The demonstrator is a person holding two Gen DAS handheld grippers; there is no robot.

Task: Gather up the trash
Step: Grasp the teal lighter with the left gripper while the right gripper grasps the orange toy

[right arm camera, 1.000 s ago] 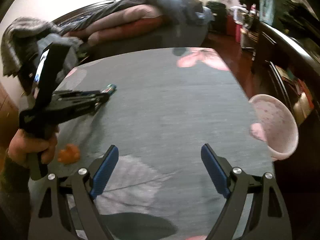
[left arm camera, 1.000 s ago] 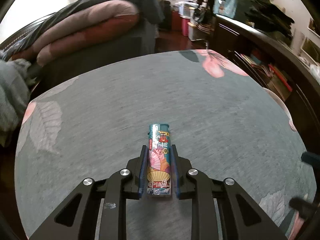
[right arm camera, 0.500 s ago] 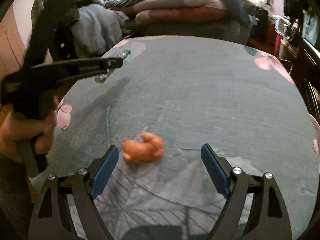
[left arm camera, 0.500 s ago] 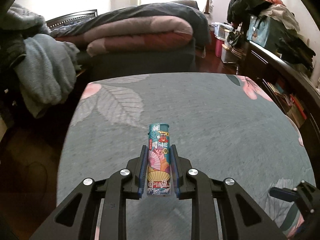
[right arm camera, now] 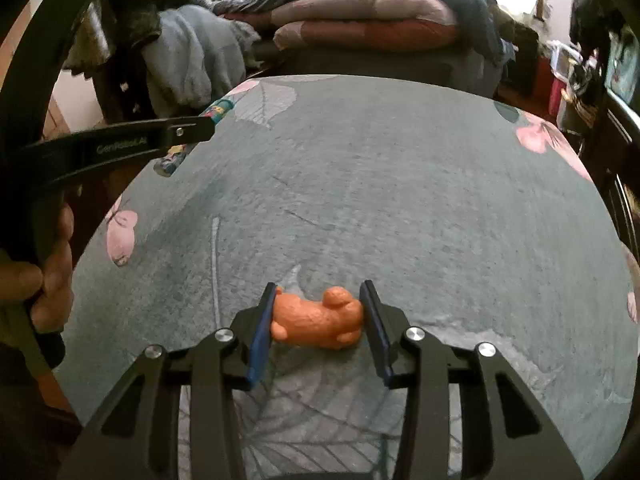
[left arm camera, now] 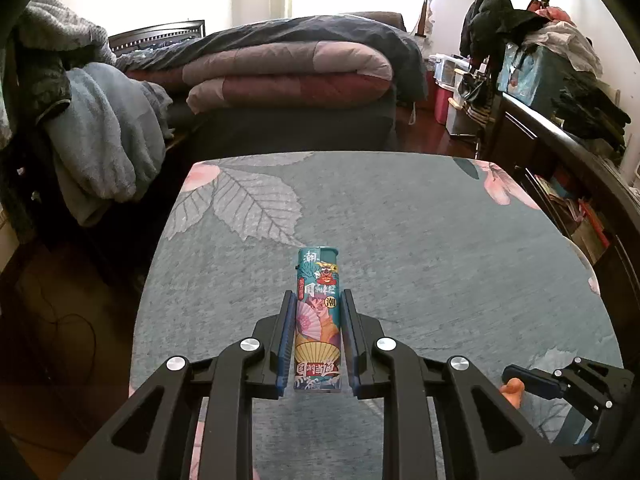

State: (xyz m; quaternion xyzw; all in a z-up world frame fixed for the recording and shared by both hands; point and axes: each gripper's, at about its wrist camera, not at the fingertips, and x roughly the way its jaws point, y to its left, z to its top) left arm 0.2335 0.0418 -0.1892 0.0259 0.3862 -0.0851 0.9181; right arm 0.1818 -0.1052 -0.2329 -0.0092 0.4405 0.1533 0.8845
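Orange lumpy toy-like figure (right arm camera: 318, 322), soft-looking, lies on the table's grey-green leaf-print cloth (right arm camera: 400, 200), between the right gripper (right arm camera: 318, 328), whose blue-padded jaws are closing on its two ends. Its long axis runs across the jaws, rounded head end toward the right pad. Squeezed end to end, it could buckle or squirt out. The left gripper (left arm camera: 316, 340) is clamped on a teal printed plastic lighter (left arm camera: 318, 320), long axis pointing forward along the fingers, held above the cloth; a loose grip might let it slide out.
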